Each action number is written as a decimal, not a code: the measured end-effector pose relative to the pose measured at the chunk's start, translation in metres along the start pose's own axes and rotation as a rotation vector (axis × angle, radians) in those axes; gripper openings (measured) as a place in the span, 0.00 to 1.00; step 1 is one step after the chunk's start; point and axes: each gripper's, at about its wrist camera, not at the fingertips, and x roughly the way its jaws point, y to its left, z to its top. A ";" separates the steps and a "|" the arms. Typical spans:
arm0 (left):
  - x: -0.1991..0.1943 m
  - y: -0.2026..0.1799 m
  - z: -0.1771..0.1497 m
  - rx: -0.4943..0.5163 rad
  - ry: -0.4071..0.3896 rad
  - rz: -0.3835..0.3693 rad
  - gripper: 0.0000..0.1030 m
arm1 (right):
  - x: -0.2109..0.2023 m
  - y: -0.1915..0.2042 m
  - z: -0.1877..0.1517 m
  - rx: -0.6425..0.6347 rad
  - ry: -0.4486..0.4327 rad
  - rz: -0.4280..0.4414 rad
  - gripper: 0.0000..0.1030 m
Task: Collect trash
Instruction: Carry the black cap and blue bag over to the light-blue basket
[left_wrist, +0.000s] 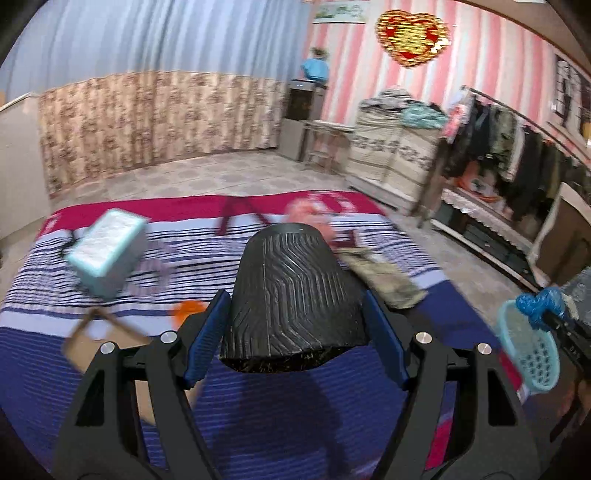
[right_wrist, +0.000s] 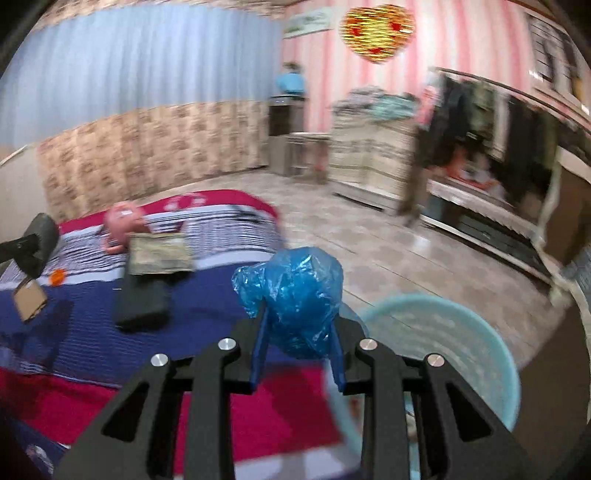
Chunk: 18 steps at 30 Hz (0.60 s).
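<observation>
My left gripper (left_wrist: 295, 321) is shut on a black ribbed paper cup (left_wrist: 291, 295) and holds it above the striped bed (left_wrist: 258, 424). My right gripper (right_wrist: 300, 339) is shut on a crumpled blue plastic bag (right_wrist: 295, 295), held at the bed's right edge, just left of a light blue basket (right_wrist: 461, 332). The bag (left_wrist: 541, 304) and basket (left_wrist: 532, 354) also show at the right of the left wrist view. The cup (right_wrist: 40, 243) shows at the far left of the right wrist view.
On the bed lie a teal box (left_wrist: 107, 254), a brown cardboard piece (left_wrist: 92, 343), an orange scrap (left_wrist: 186, 312), a pink toy (right_wrist: 123, 225), a camouflage cloth (right_wrist: 159, 254) and a black flat object (right_wrist: 142, 302). A clothes rack (left_wrist: 517, 155) and covered cabinets (left_wrist: 395, 147) stand to the right.
</observation>
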 end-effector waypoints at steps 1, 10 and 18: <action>0.001 -0.009 -0.001 0.008 -0.002 -0.015 0.69 | -0.001 -0.013 -0.003 0.025 -0.002 -0.023 0.28; 0.023 -0.119 -0.010 0.118 -0.011 -0.154 0.69 | -0.010 -0.100 -0.025 0.175 -0.047 -0.203 0.28; 0.041 -0.202 -0.035 0.213 0.012 -0.250 0.69 | 0.000 -0.126 -0.031 0.246 -0.049 -0.234 0.28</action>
